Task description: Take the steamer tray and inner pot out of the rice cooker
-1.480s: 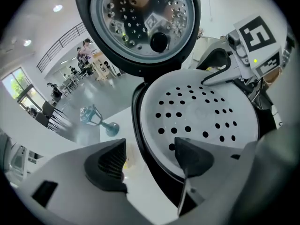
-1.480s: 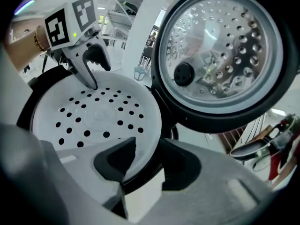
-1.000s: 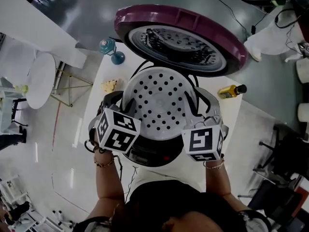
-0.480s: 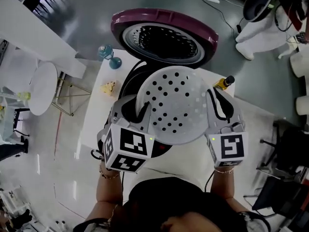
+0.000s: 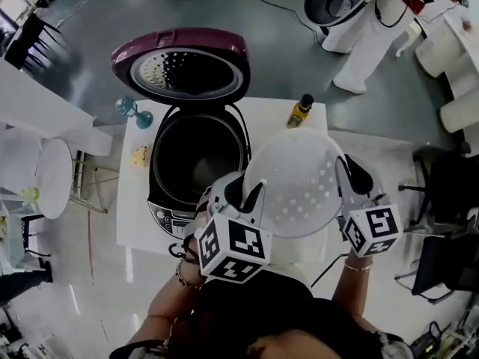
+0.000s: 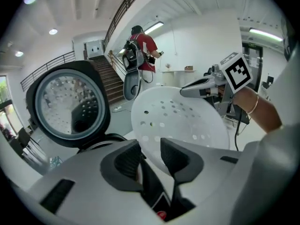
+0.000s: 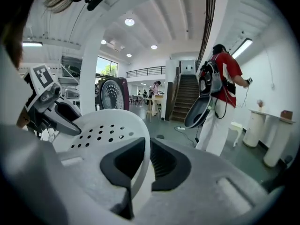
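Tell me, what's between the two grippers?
The white steamer tray, rim pinched by left gripper and right gripper, whose jaws just closed tighter; head view shows it.

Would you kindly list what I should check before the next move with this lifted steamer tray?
1. Left tongs on steamer tray rim: ok, rim sits between the pads.
2. Right tongs on rim: ok, jaws have just been closing and pinch the rim.
3. Tray clear of rice cooker: ok, held off to its right.
4. Landing spot on table: cannot tell, the tray hides it.
5. Oil bottle clearance: cannot tell, it stands just beyond the tray's far edge.
6. Lid open: ok, tipped back.
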